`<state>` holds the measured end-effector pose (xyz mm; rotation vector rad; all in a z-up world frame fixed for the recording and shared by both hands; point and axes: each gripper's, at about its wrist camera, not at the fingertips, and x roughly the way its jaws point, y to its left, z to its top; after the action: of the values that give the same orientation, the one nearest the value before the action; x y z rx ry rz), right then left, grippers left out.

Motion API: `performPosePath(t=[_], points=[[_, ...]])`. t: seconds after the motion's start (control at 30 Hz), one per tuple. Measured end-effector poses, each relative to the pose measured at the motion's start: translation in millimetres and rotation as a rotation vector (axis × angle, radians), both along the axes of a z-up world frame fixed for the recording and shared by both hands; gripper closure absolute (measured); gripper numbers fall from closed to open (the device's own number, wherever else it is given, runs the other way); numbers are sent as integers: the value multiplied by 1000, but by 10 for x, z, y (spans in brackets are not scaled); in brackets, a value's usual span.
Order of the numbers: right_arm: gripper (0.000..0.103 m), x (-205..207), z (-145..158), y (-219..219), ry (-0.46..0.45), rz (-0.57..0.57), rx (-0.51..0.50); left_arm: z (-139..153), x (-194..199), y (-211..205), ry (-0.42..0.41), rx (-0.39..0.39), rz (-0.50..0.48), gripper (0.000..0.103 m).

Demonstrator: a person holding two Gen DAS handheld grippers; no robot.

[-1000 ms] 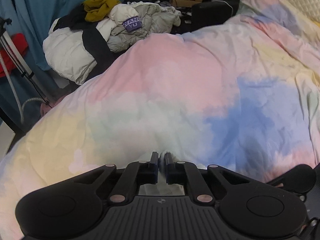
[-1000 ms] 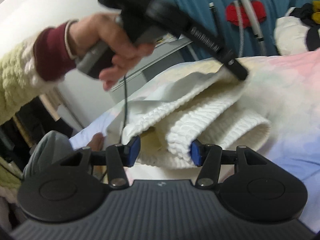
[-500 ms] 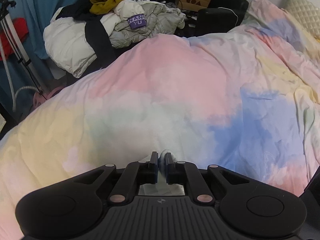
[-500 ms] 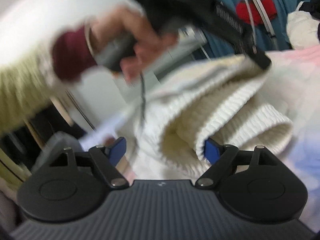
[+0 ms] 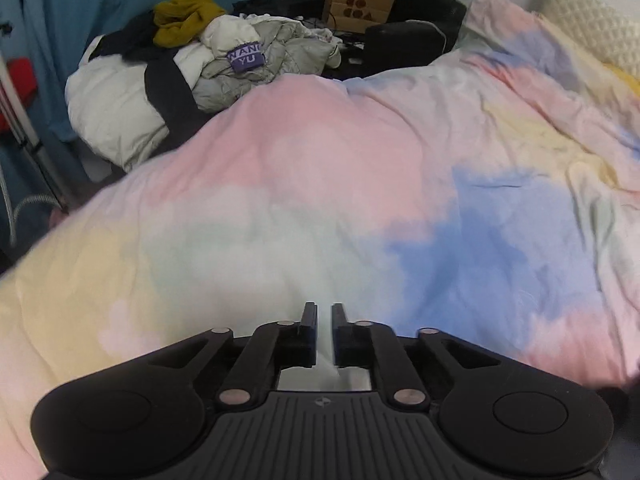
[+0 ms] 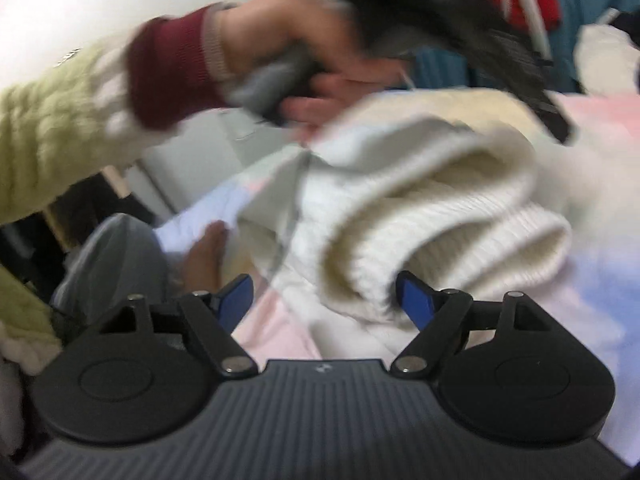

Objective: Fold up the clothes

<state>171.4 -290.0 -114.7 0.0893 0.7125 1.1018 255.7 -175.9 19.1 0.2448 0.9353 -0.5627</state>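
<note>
A cream ribbed knit sweater point(image 6: 440, 216) lies folded over in thick rolls on the pastel bed cover point(image 5: 320, 160). My right gripper point(image 6: 322, 280) sits low at its near edge; its jaws are wide and closing, with the ribbed fold between the blue pads point(image 6: 416, 300), which do not press it. In the right wrist view a hand point(image 6: 280, 40) holds my left gripper point(image 6: 556, 128), blurred, over the sweater's far side. In its own view the left gripper point(image 5: 324, 312) is opening: a narrow gap shows, with white fabric point(image 5: 332, 368) below the fingers.
A heap of jackets and clothes point(image 5: 224, 60) lies beyond the bed's far edge, with a paper bag point(image 5: 360, 2) and a black case point(image 5: 404, 44) behind. A quilted pillow point(image 5: 592, 28) is far right, a tripod point(image 5: 24, 128) far left. A grey trouser leg point(image 6: 112, 264) is near left.
The left jaws, pinched on white fabric before, have parted a little. The right jaws have spread wider around the sweater's fold. The hand with the left gripper has shifted to the right.
</note>
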Motion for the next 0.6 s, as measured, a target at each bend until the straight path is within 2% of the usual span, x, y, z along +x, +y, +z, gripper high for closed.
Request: performPosePath(t=[0.13, 0.17, 0.23, 0.3, 0.37, 0.47, 0.6], points=[[22, -36, 66, -174, 29, -142, 53, 158, -492, 702, -75, -78, 125, 46], [22, -32, 99, -218, 35, -196, 62, 199, -623, 892, -93, -97, 158, 40], [22, -9, 146, -291, 71, -323, 84, 241, -885, 1264, -123, -120, 224, 19], [21, 11, 151, -349, 149, -470, 112, 202, -1154, 1653, -137, -131, 307, 11], [20, 43, 148, -370, 240, -607, 149, 68, -1339, 2010, -90, -144, 406, 4], [20, 25, 84, -212, 350, -680, 214, -197, -1514, 2441, 3, -199, 518, 3], [20, 12, -35, 78, 345, -769, 163, -466, -1554, 2697, 147, -344, 570, 0]])
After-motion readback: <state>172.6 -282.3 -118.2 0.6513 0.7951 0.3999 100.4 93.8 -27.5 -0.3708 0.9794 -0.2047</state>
